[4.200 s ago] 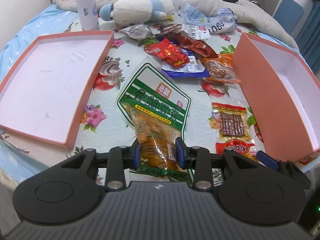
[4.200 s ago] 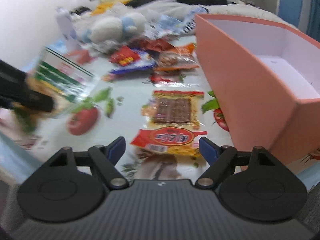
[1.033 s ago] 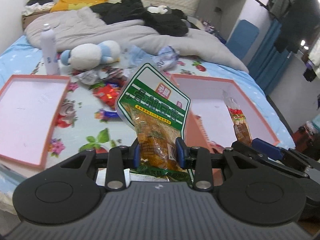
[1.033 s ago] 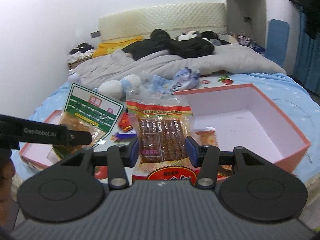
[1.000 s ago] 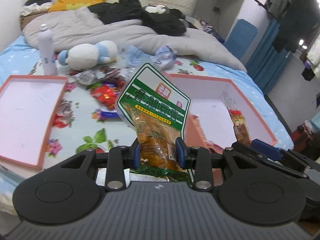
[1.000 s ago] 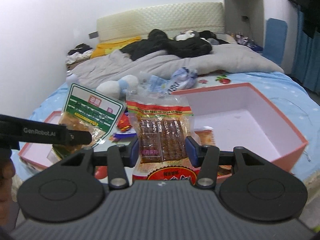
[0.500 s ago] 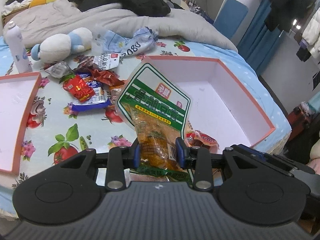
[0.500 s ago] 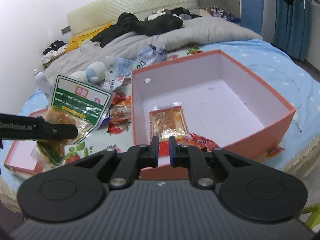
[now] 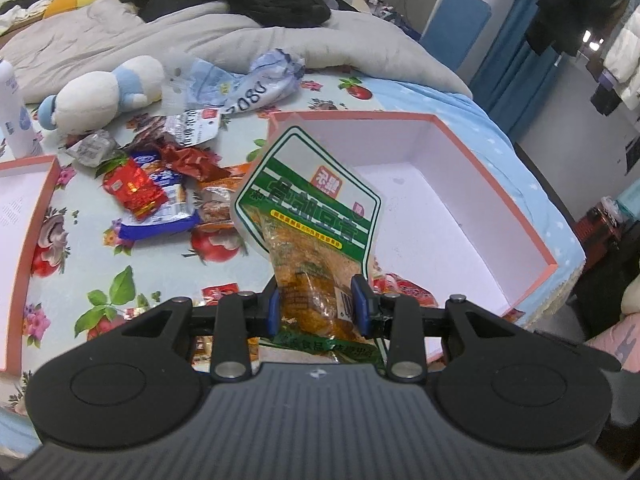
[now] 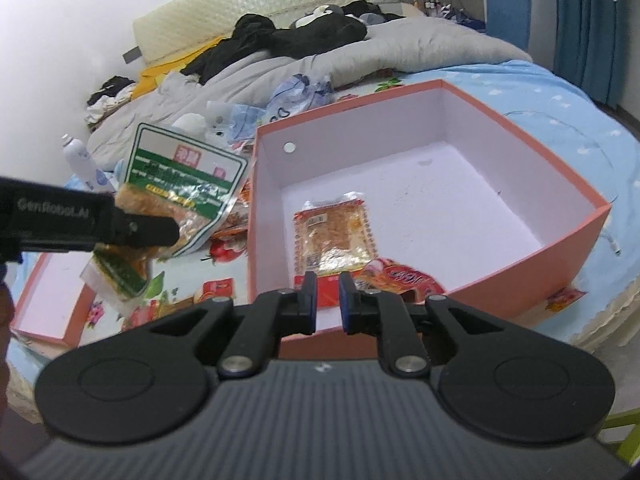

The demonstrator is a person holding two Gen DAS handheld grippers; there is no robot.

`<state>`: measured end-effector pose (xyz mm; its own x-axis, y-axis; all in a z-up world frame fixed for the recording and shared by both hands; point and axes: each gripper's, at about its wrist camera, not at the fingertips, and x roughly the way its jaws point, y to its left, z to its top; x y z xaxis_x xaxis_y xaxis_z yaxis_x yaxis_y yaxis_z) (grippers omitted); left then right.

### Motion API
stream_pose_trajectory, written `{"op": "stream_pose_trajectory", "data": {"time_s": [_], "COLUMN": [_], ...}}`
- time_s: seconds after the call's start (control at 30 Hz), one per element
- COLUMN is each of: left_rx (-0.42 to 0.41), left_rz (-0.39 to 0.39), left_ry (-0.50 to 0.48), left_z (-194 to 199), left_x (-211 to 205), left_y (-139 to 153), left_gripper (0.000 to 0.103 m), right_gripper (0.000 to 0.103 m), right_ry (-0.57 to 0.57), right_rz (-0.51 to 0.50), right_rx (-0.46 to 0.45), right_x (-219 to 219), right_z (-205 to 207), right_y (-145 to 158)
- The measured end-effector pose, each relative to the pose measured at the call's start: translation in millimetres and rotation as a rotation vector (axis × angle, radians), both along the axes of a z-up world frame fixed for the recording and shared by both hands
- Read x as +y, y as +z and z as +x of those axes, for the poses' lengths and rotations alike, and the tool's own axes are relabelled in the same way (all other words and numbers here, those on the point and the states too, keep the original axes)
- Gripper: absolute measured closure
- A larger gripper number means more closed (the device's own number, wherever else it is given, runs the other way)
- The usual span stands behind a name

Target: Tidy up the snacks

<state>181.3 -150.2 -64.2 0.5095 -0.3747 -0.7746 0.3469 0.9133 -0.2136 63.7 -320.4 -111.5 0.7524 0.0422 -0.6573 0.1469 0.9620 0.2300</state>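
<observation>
My left gripper [image 9: 316,304] is shut on the lower end of a green and white snack bag [image 9: 308,208], which stands upright above the near left corner of the pink box [image 9: 532,240]. In the right wrist view the same bag [image 10: 184,176] hangs left of the box [image 10: 440,120], pinched by the left gripper [image 10: 160,228]. An orange and red snack packet [image 10: 332,232] lies face down on the box floor near its front wall. My right gripper [image 10: 327,296] hovers over the box's near edge, its jaws a narrow gap apart with nothing between them.
A shallow pink lid [image 9: 24,216] lies at the left. Several loose snack packs [image 9: 152,196] are piled on the flowered sheet beyond the box's left side. A plush toy [image 9: 100,92], a spray bottle [image 9: 12,120] and a grey duvet [image 9: 200,28] lie further back.
The right gripper let go of the orange and red packet, which now lies in the box, and its jaws narrowed. Both grippers came down toward the box; the left keeps its bag.
</observation>
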Motion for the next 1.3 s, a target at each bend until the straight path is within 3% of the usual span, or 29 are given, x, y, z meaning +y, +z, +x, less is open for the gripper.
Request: {"op": "stream_pose_trajectory", "data": {"time_s": [0.07,0.13,0.17,0.2,0.37,0.63,0.9,1.03,1.3], "left_rx": [-0.002,-0.002,0.000,0.001,0.045,0.098,0.109,0.094,0.111], "left_rz": [0.003,0.004,0.006,0.011,0.028,0.047,0.032,0.077,0.076], "left_ry": [0.027,0.058,0.080,0.097,0.203,0.247,0.205,0.144,0.120], "left_z": [0.7,0.9,1.2,1.5,8.2,27.5,53.2,59.4,65.6], "left_x": [11.3,26.4,36.0,44.9,99.2,150.5,168.2,164.4,169.2], "left_y": [-3.3,-8.5,-12.6,-16.4,-49.6,-94.8,-131.1,-146.7,-163.0], "left_gripper": [0.063,0.063,0.063,0.063,0.063,0.063,0.063,0.063,0.064], "right_gripper": [0.087,0.078,0.060,0.052,0.053,0.053,0.045,0.045,0.043], "right_ry": [0.035,0.078,0.102,0.131,0.218,0.184,0.063,-0.010,-0.060], "right_rz": [0.017,0.037,0.050,0.065,0.081,0.108,0.177,0.208,0.321], "right_rx": [-0.010,-0.021,-0.022,-0.024,0.007,0.070,0.141,0.186,0.163], "right_x": [6.5,16.8,22.3,29.1,66.6,104.7,116.3,117.2,112.6], "right_z": [-2.8,-6.5,-7.8,-9.3,-7.4,12.6,45.9,61.2,79.0], "right_y": [-0.5,-1.9,-3.0,-5.0,-16.4,-51.0,-92.7,-108.7,-117.3]}}
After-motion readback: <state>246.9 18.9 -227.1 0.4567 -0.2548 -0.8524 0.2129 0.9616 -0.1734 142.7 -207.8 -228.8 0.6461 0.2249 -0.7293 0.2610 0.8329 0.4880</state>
